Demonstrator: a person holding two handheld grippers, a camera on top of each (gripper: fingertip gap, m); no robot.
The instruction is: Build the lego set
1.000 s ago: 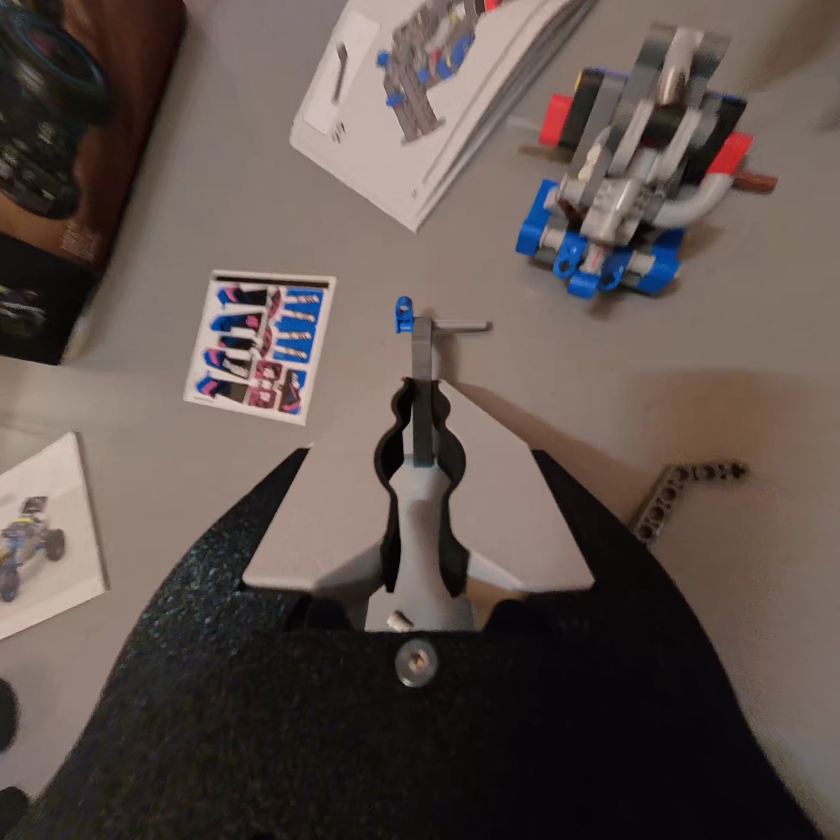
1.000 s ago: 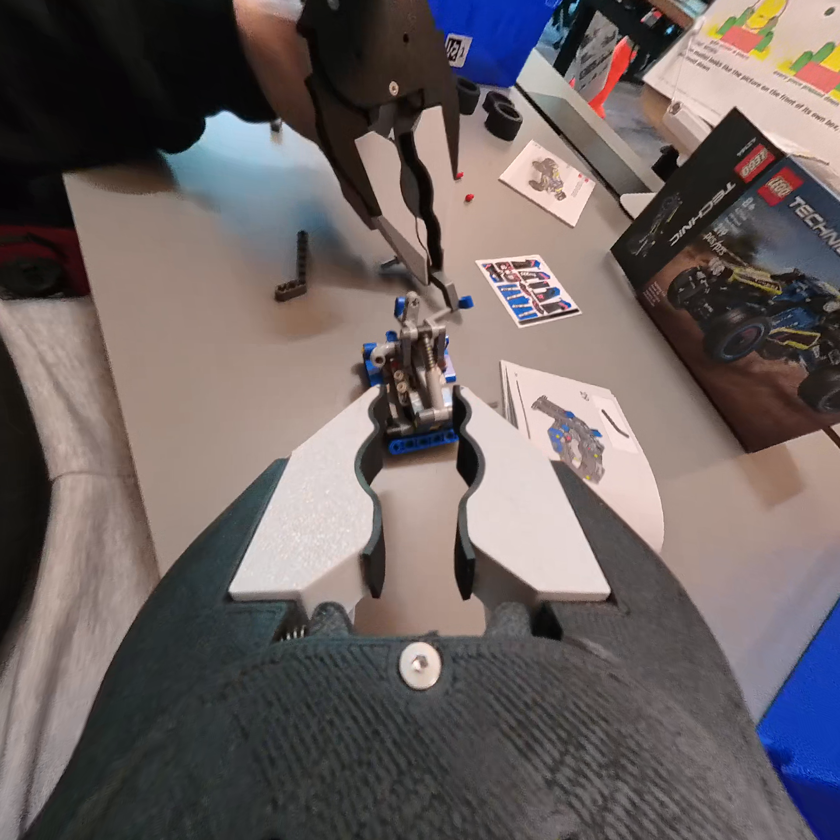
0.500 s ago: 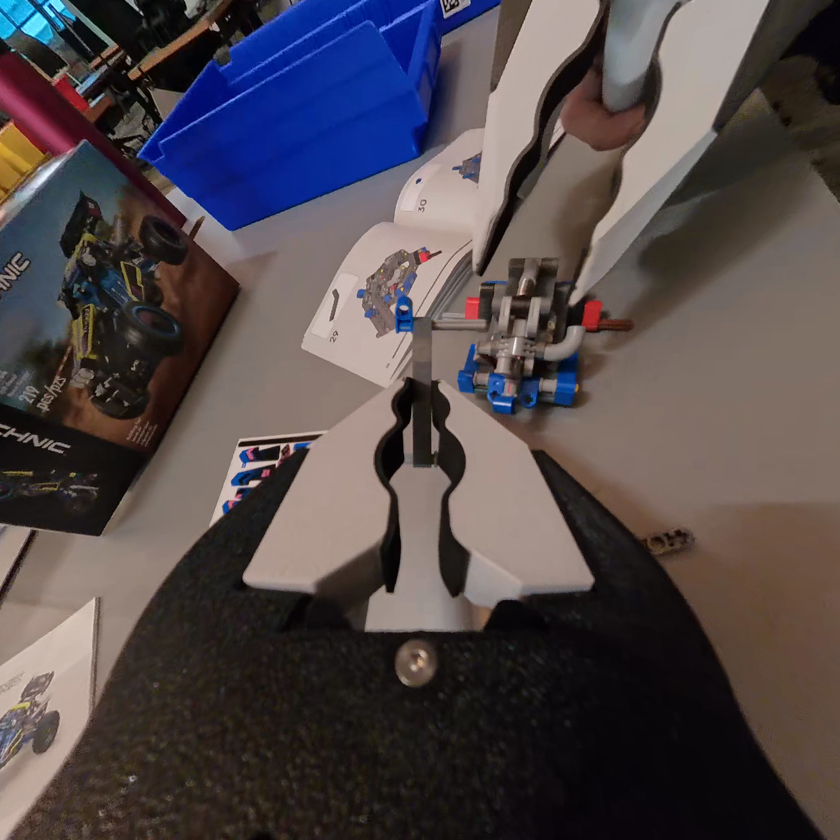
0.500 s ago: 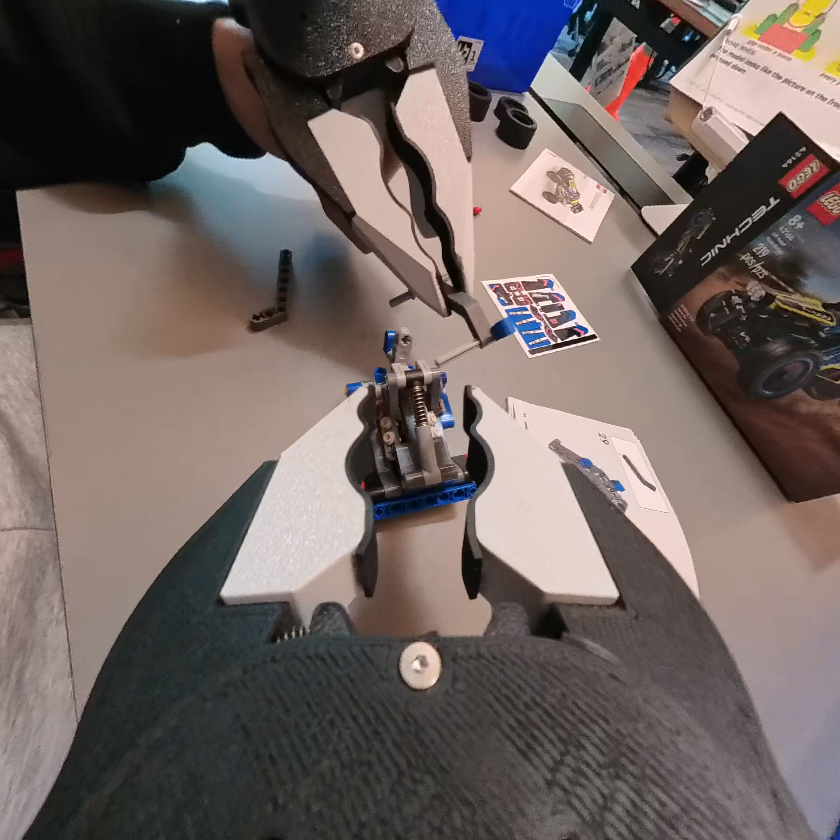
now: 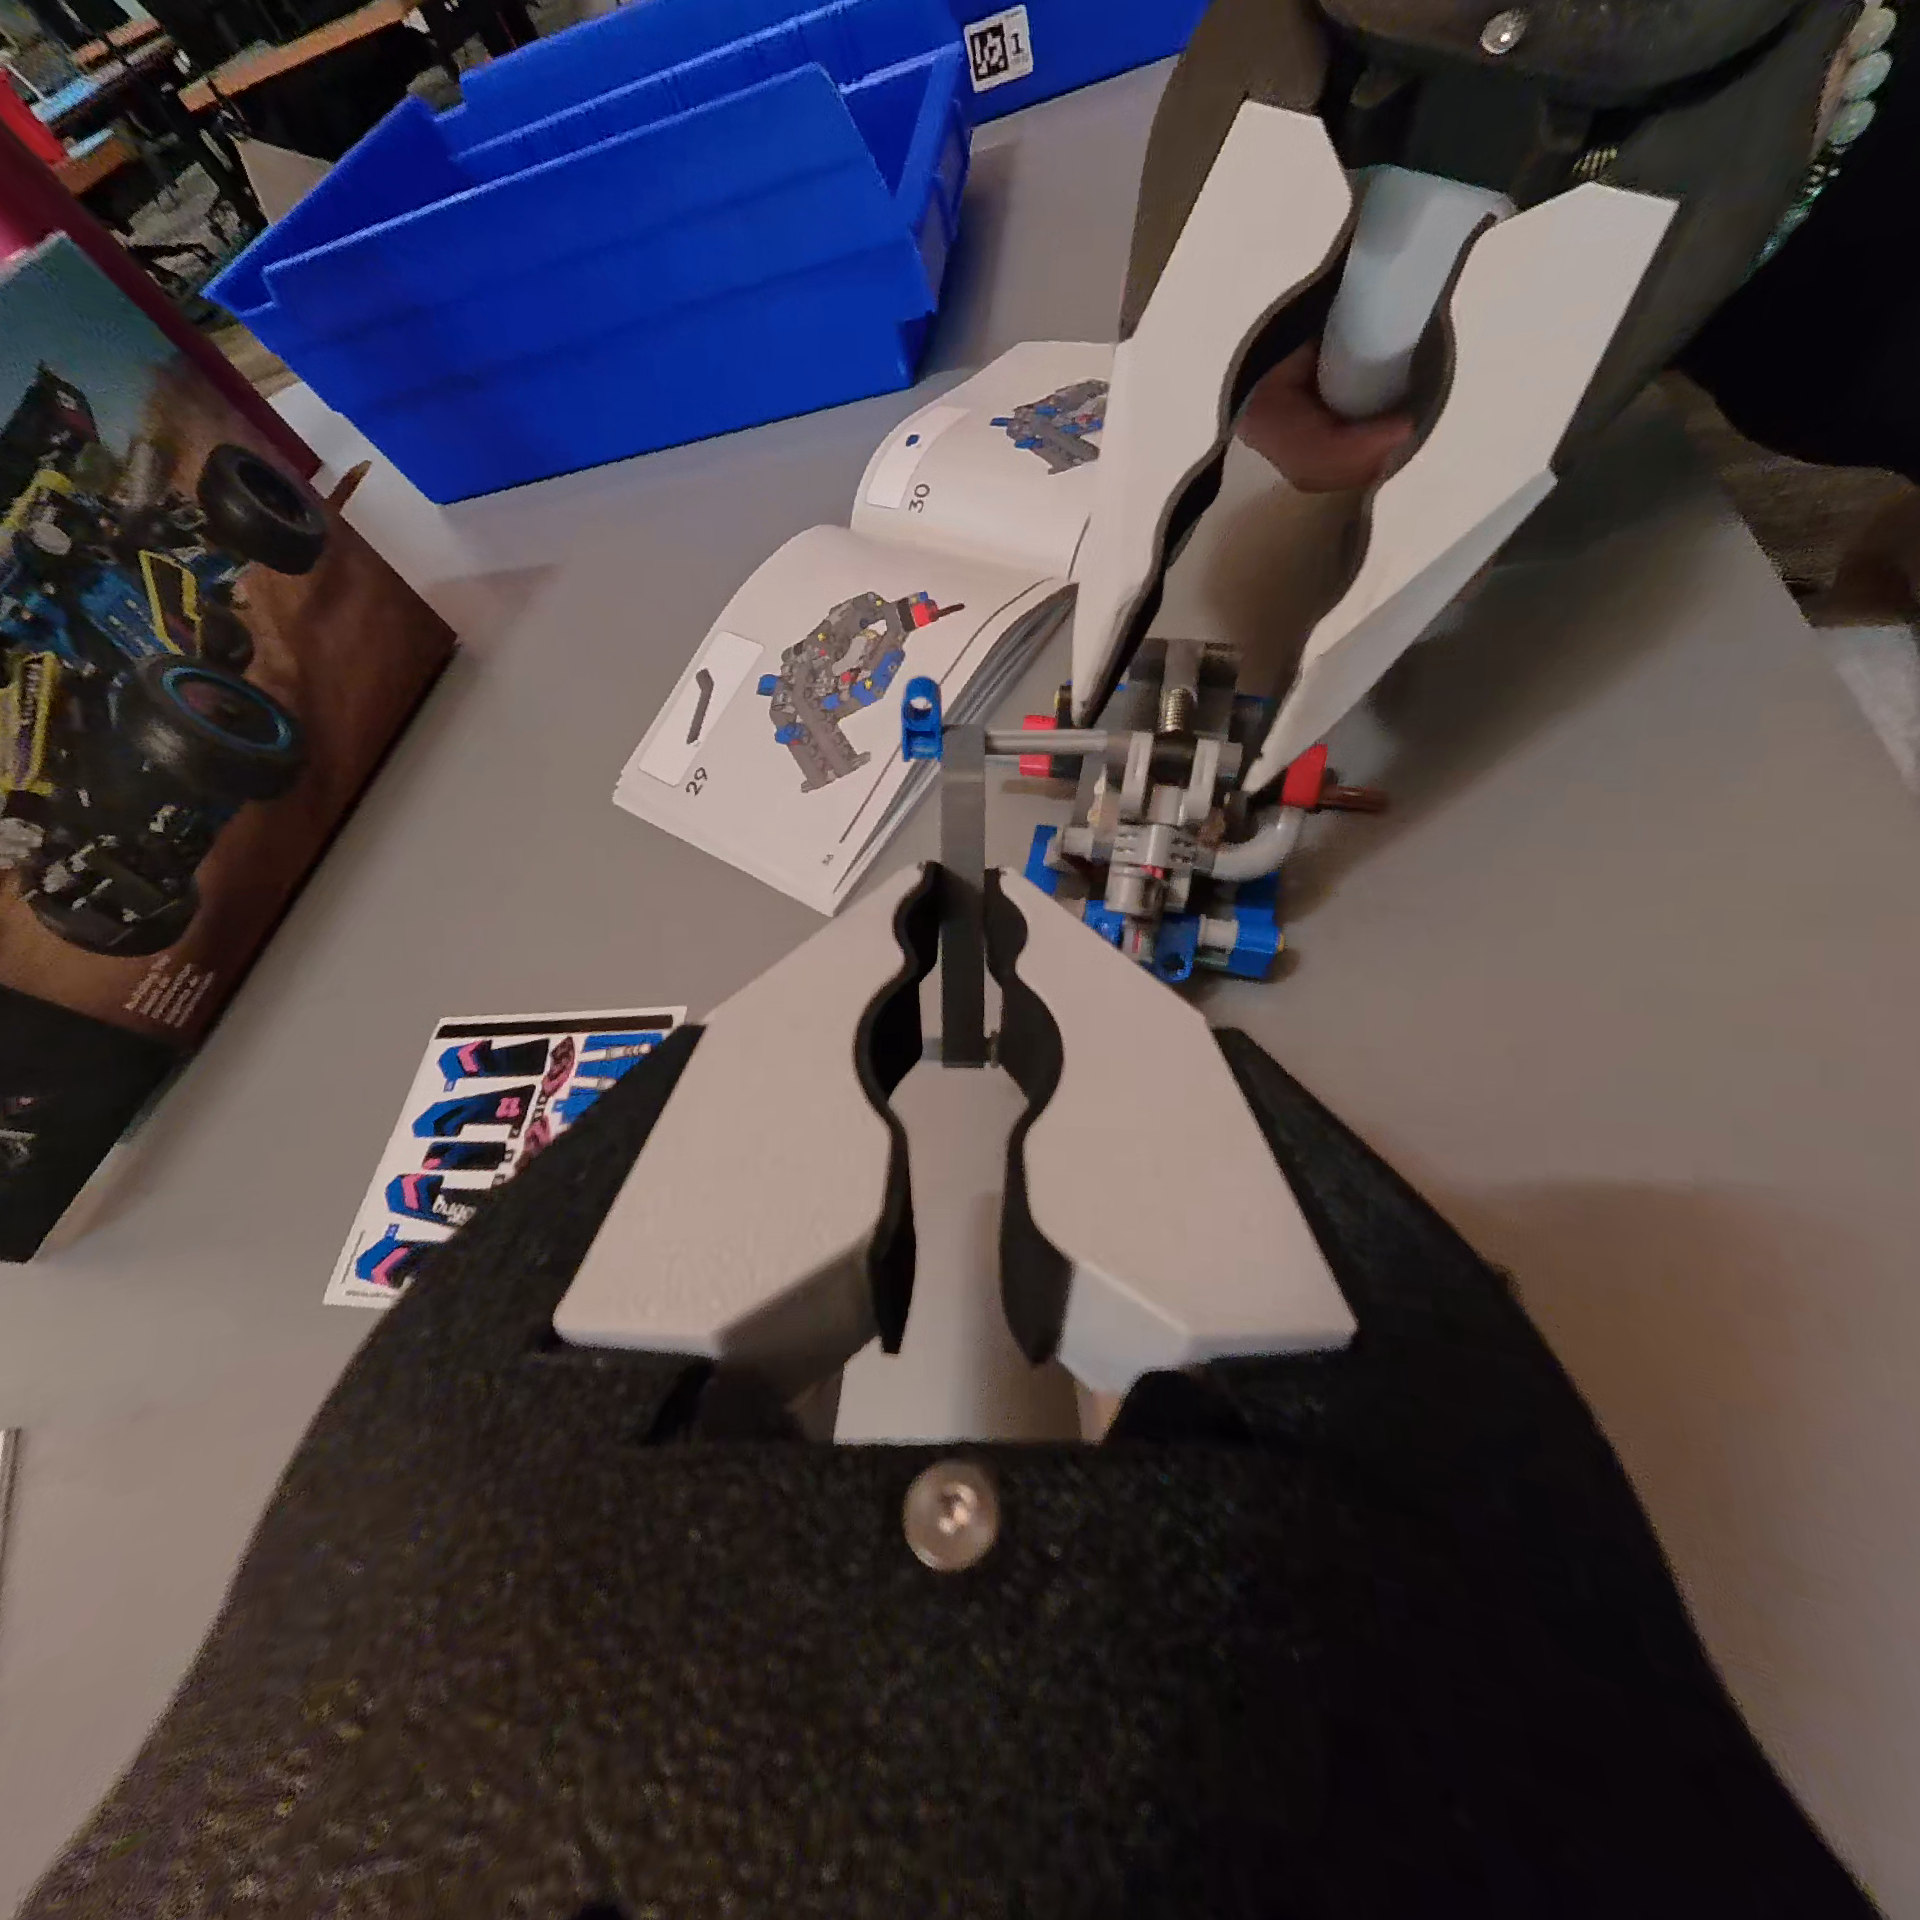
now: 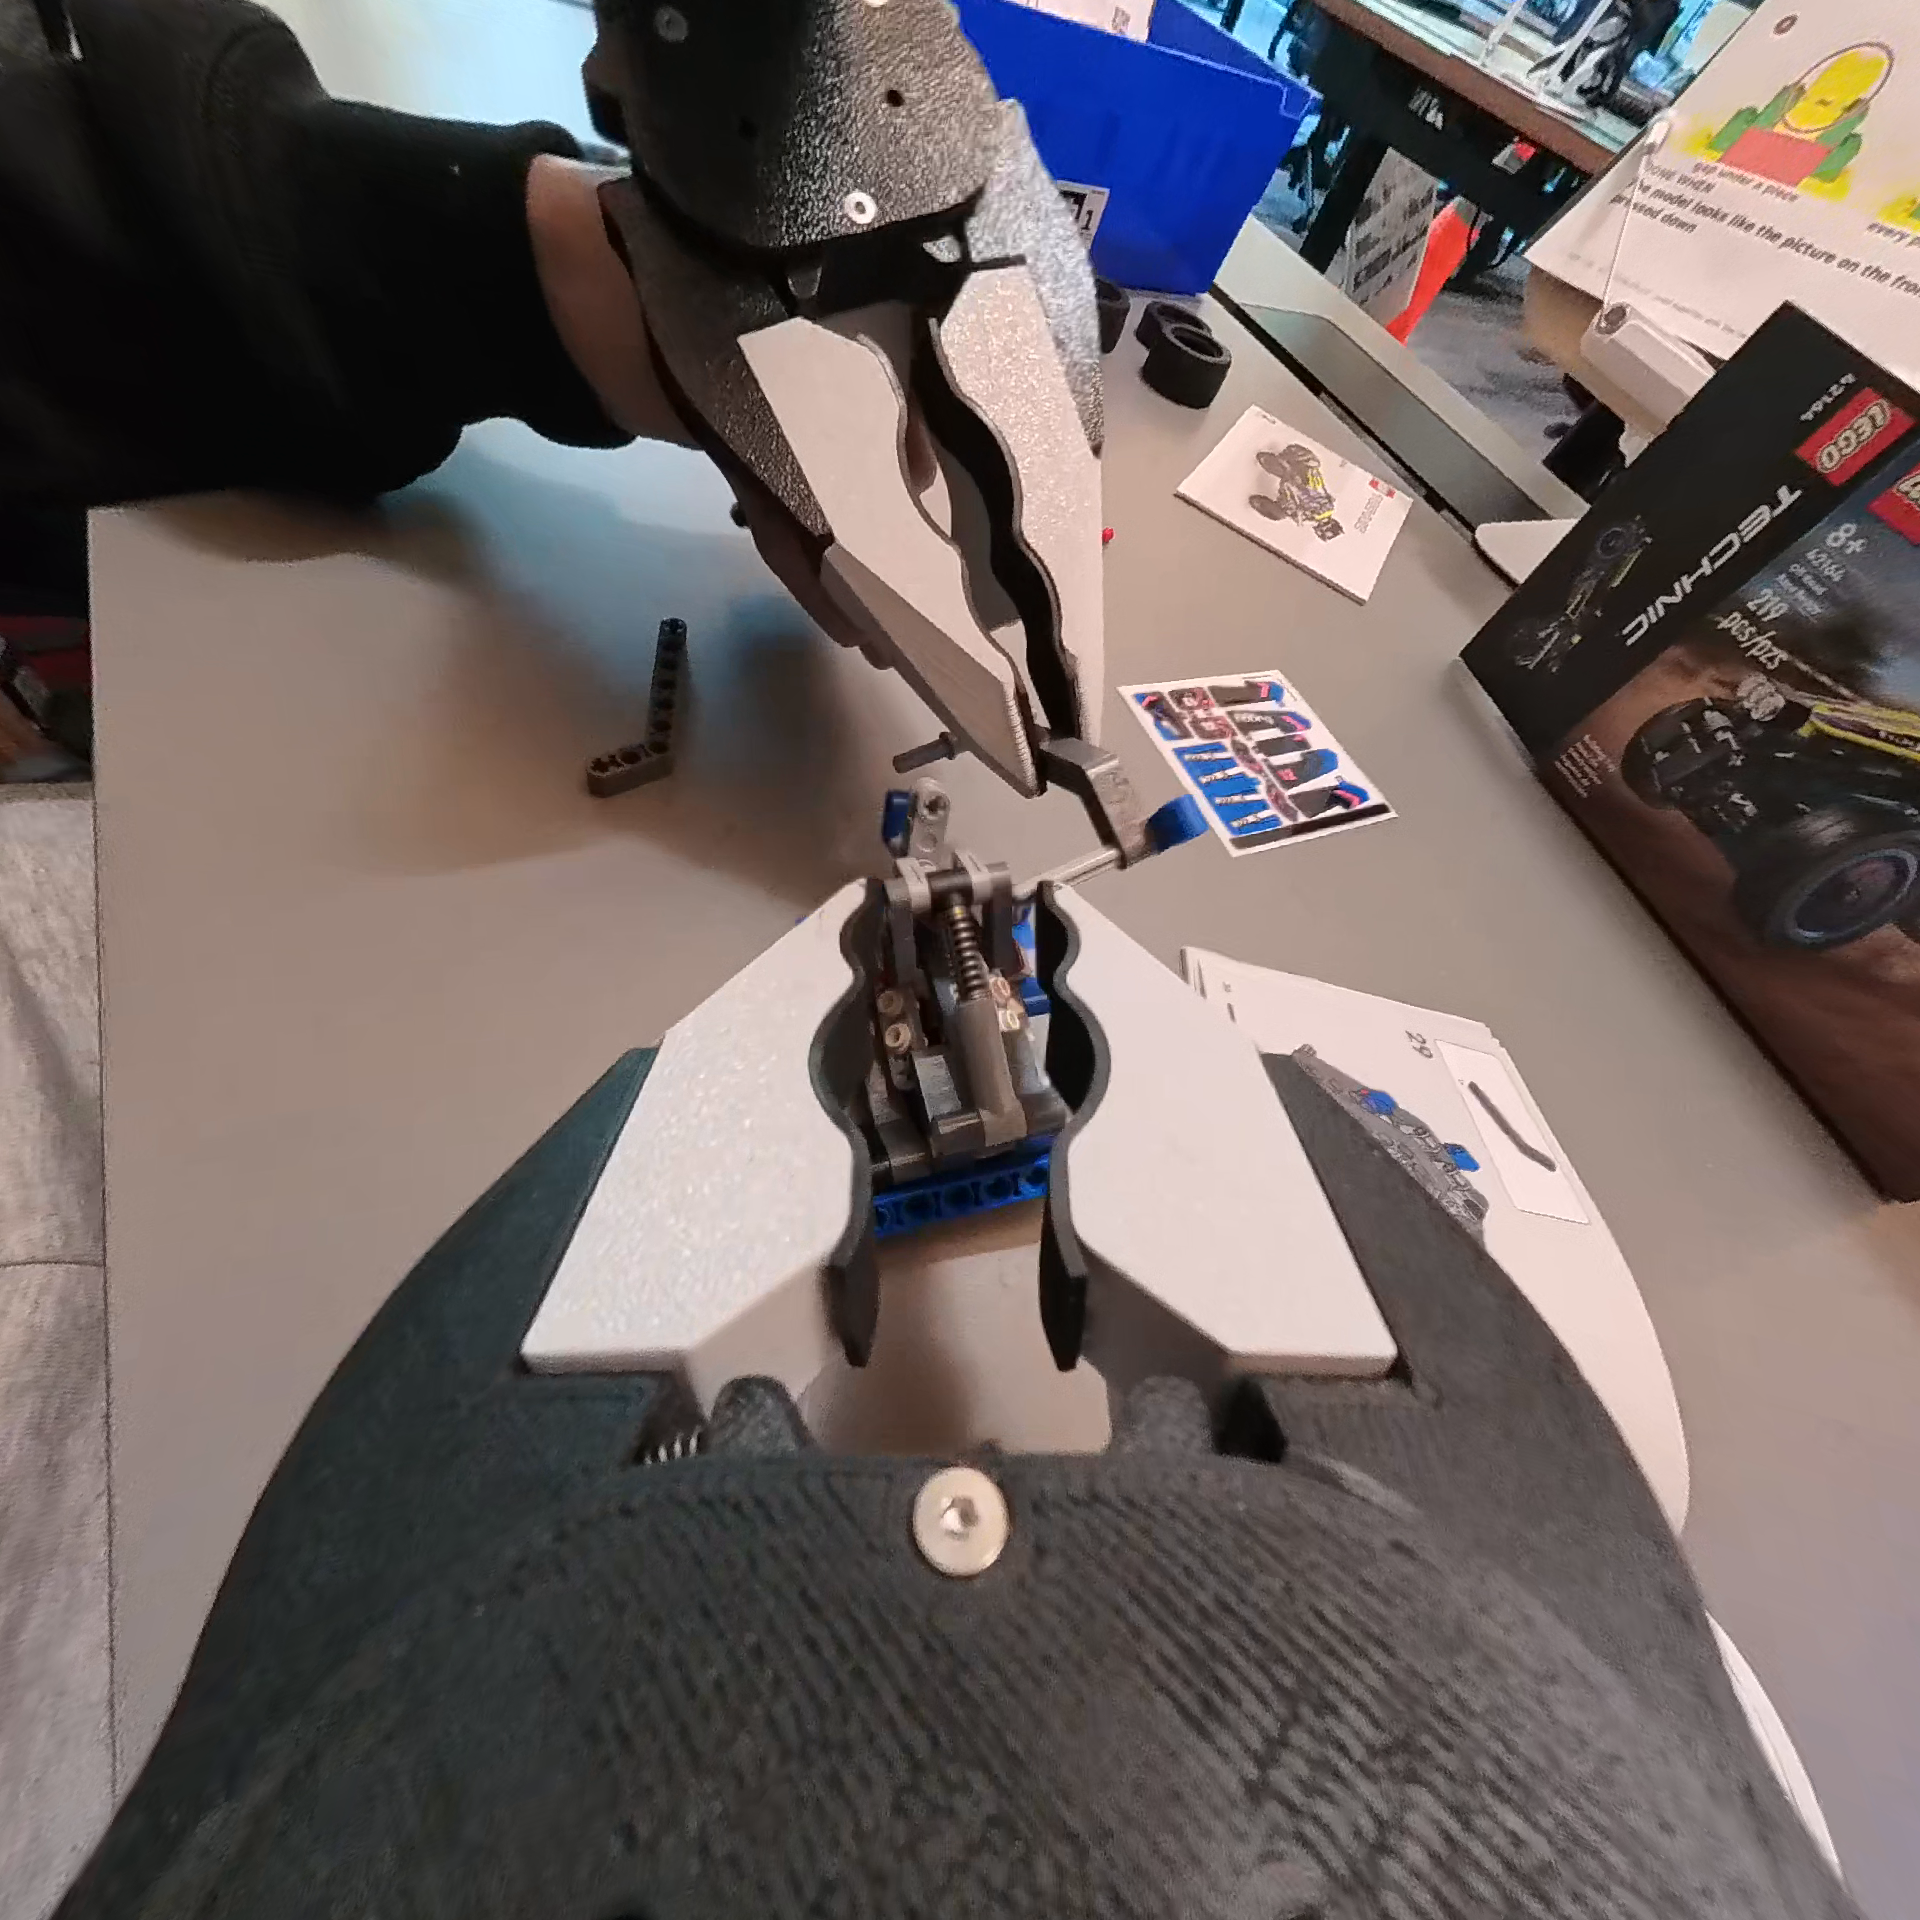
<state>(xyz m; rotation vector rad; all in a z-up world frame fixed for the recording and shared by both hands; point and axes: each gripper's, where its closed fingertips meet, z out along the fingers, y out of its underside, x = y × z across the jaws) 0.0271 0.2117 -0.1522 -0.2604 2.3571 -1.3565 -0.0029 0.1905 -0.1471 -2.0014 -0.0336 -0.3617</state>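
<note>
Grey counter (image 5: 1558, 1039), matte. Part-built lego model (image 6: 951, 1049) is bracketed by the right tool (image 6: 951, 914), jaws around it; firm clamping cannot be told. Flat grey beam (image 5: 961, 935) is pinched in the left tool (image 5: 961, 883), its thin axle (image 5: 1044, 741) at the model. Judged step: axle insertion; next, alignment and a straight push.

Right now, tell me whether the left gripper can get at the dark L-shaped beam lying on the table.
Probably not yet: the left gripper is shut on a grey beam at the model. The L-shaped beam lies unobstructed.
</note>
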